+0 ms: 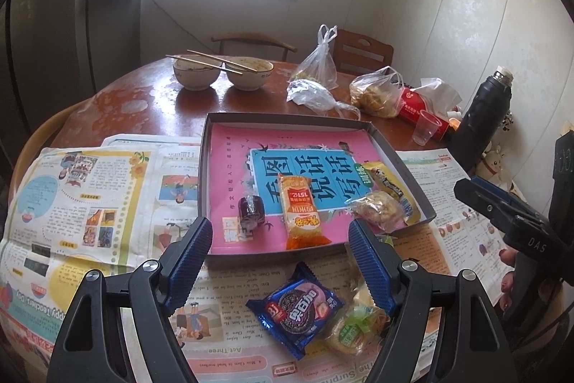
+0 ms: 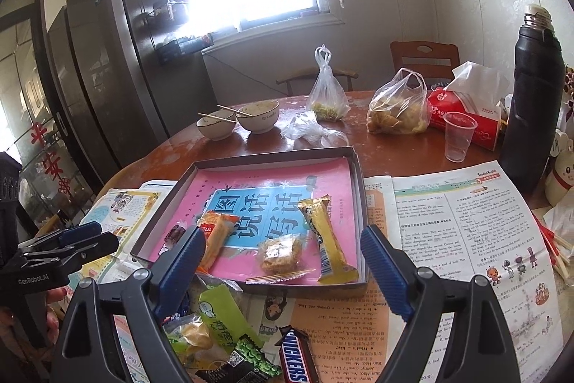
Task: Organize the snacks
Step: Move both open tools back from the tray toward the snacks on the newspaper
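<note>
A shallow grey box (image 1: 412,174) (image 2: 360,203) with a pink book inside holds an orange snack bar (image 1: 299,210) (image 2: 215,239), a small dark candy (image 1: 251,212), a clear-wrapped pastry (image 1: 380,209) (image 2: 278,253) and a yellow bar (image 1: 391,189) (image 2: 328,239). In front of it on newspaper lie a blue Oreo pack (image 1: 297,307), a green-labelled cake (image 1: 353,329), green packets (image 2: 219,314) and a Snickers bar (image 2: 296,359). My left gripper (image 1: 280,261) is open and empty above the Oreo pack. My right gripper (image 2: 283,271) is open and empty above the loose snacks.
Two bowls with chopsticks (image 1: 222,72) (image 2: 238,121), plastic bags of food (image 1: 375,92) (image 2: 398,110), a red tissue pack (image 2: 466,117), a clear cup (image 2: 459,135) and a tall black flask (image 2: 534,96) stand at the back of the round table. Chairs stand behind it.
</note>
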### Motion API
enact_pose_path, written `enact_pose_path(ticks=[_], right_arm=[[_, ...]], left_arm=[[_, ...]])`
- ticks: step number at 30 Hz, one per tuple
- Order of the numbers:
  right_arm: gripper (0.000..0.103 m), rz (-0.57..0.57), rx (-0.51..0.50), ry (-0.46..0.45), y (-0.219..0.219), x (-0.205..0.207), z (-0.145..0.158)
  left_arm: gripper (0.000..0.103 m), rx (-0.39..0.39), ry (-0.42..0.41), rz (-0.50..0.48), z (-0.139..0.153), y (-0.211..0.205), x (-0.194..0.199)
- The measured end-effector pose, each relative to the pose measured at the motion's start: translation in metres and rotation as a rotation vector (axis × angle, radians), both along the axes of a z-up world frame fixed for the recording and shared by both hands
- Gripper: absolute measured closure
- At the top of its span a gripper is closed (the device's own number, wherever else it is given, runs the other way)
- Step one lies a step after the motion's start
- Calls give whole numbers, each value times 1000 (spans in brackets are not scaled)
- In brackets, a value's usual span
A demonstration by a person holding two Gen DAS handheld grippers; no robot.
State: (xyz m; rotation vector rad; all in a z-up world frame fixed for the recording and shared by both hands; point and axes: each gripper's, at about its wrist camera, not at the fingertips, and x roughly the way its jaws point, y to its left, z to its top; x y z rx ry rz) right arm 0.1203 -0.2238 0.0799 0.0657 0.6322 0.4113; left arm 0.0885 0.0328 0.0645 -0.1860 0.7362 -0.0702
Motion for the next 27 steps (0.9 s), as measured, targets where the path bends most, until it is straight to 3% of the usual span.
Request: enact_pose_path(ticks=[15,27], right_arm=[[14,53,-37,-14,3,-22,2],[14,154,-76,-9,9,-47,-15]], left_arm=[[24,30,23,-14,-9,-2,-9],[23,61,69,-35,-26,-6,-16]])
